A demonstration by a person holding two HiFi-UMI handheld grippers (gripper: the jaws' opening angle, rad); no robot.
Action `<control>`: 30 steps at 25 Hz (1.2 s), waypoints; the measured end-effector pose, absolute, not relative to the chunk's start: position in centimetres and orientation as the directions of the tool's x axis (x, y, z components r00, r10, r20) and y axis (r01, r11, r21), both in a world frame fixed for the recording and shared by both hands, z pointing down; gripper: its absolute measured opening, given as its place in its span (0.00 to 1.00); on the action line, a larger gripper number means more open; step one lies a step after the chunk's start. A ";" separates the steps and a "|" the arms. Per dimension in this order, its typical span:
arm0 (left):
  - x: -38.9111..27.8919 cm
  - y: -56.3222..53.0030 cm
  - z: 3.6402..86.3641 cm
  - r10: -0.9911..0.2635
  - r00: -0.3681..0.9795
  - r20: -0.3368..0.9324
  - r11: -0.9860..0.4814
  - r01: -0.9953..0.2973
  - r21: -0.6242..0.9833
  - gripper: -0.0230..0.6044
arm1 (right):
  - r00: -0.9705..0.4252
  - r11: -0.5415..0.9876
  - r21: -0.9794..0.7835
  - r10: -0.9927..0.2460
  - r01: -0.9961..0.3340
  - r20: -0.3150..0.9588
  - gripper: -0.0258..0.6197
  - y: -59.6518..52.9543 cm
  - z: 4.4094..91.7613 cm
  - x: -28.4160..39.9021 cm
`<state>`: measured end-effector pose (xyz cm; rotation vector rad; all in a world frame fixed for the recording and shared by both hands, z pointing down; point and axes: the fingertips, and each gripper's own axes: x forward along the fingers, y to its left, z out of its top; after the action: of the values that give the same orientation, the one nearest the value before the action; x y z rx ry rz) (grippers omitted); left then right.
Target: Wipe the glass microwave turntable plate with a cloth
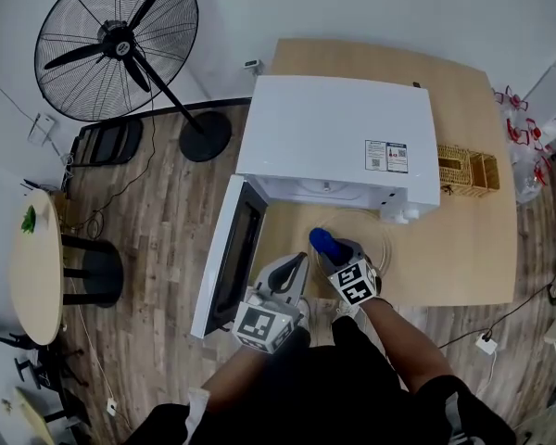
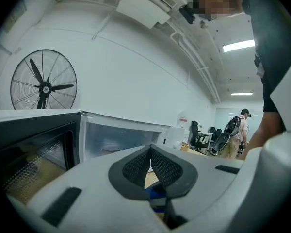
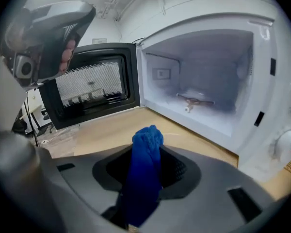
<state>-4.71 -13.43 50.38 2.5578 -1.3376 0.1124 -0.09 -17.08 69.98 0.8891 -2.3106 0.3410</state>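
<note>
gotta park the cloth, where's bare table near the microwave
Bare table right of the glass plate, before the wicker baskets; also behind the microwave. Crowded by the open door: left hand-held gripper, right hand-held gripper with cloth.

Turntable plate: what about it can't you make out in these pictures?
Head view: the glass plate is only a faint rim; the right gripper and its blue cloth cover its middle, so contact is unclear.
Right gripper view: the gripper's body hides the table below the cloth.
Left gripper view: the left gripper, jaws together, blocks the table.
Smears: too small to tell.
</note>
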 end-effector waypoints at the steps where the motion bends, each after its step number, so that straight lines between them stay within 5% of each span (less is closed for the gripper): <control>1: -4.7 -13.5 50.4 -0.797 0.575 0.184 -0.546 -0.817 0.187 0.04 | -0.569 0.741 -0.017 -0.501 -0.672 0.652 0.25 -17.1 70.4 -0.1; 12: -3.9 -14.6 49.8 -0.792 0.590 0.157 -0.562 -0.805 0.192 0.04 | -0.553 0.755 0.017 -0.496 -0.655 0.669 0.26 -18.6 70.9 0.3; 30: -2.5 -15.0 49.7 -0.768 0.620 0.164 -0.591 -0.783 0.191 0.04 | -0.347 0.524 0.065 -0.648 -0.849 0.678 0.26 -21.9 71.2 10.2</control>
<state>-2.51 -15.02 49.74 2.6006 -1.2690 0.0940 10.22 -21.92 71.23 1.2115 -2.1061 0.3952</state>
